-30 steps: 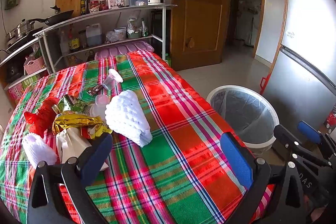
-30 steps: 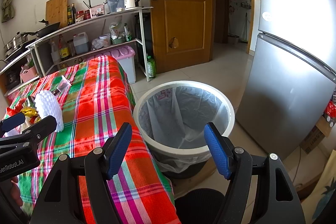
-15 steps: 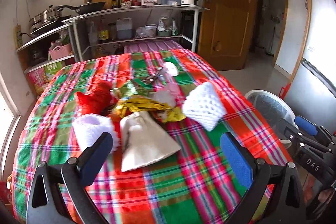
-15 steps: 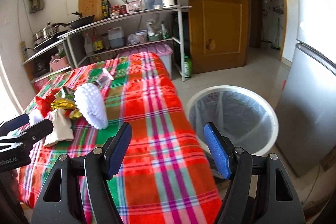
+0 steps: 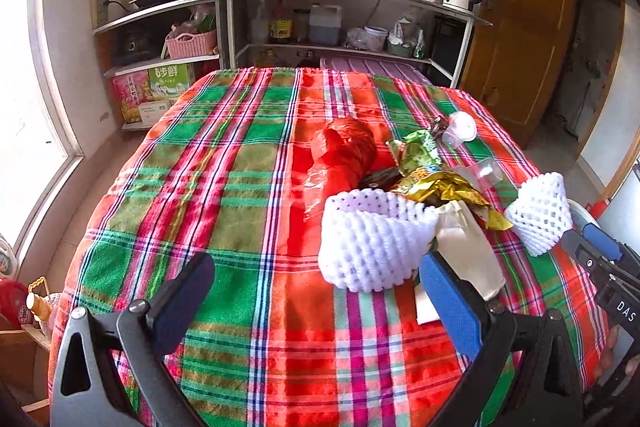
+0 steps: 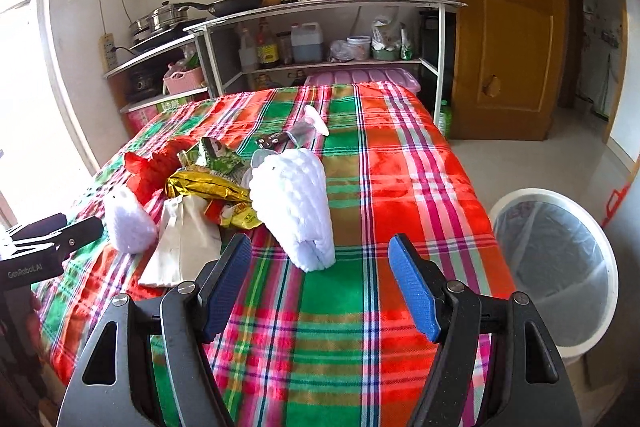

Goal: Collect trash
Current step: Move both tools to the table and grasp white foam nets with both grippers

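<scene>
Crumpled wrappers and white foam-net fruit sleeves (image 6: 294,203) are heaped on the plaid tablecloth (image 6: 400,187); the white-rimmed lined bin (image 6: 556,267) is seen at 3 o'clock; the left gripper (image 5: 320,303) and right gripper (image 6: 320,287) are held spread, empty.

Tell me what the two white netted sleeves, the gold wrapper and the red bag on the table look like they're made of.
White netted sleeves: likely soft foam mesh, matte, judging by the puffy open lattice. Gold wrapper: probably metallised foil film, glossy, with sharp creases and bright reflections. Red bag: thin plastic film by its look, shiny, crumpled and slightly see-through at its edge.
</scene>
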Demonstrator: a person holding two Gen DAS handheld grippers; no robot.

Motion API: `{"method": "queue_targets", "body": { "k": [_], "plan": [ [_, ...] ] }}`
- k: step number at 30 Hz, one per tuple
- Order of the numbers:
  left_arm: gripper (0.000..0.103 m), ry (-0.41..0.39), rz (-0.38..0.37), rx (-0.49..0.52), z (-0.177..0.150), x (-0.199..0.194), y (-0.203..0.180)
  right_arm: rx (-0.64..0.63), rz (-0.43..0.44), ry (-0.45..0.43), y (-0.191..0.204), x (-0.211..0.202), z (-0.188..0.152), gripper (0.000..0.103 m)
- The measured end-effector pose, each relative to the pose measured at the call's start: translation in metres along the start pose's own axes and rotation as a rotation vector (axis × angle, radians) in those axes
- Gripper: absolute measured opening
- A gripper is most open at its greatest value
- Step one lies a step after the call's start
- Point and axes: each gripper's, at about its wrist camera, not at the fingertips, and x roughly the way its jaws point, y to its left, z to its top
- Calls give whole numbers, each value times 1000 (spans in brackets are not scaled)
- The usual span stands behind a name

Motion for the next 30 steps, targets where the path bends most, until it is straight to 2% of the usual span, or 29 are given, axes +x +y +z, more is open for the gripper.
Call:
{"method": "queue_targets", "body": {
  "k": [3,8,12,17,19,21,23,27,28,30],
  "plan": [
    [103,11,-29,-22,4,8,4,-19,5,13,6,12,5,72],
    [103,38,-171,-80,11,26,10,-31,21,41,7,26,13,72],
    [103,56,-158,-68,18,35,5,-7,32,74,2,37,16,72],
    [103,73,-194,-70,21,43,0,-4,38,84,3,43,20,71],
    [102,81,-216,-72,20,45,-2,-1,45,85,3,44,19,68],
    [96,85,-219,-73,20,47,-3,6,57,87,3,44,19,56],
    [86,86,-241,-73,21,47,-4,10,61,87,2,44,19,47],
    [72,76,-255,-49,21,43,-7,15,75,74,2,40,18,38],
    [65,73,-256,-48,21,42,-8,16,79,71,2,39,18,37],
    [58,65,-258,-37,21,40,-9,19,75,64,2,37,17,24]
  ]
}}
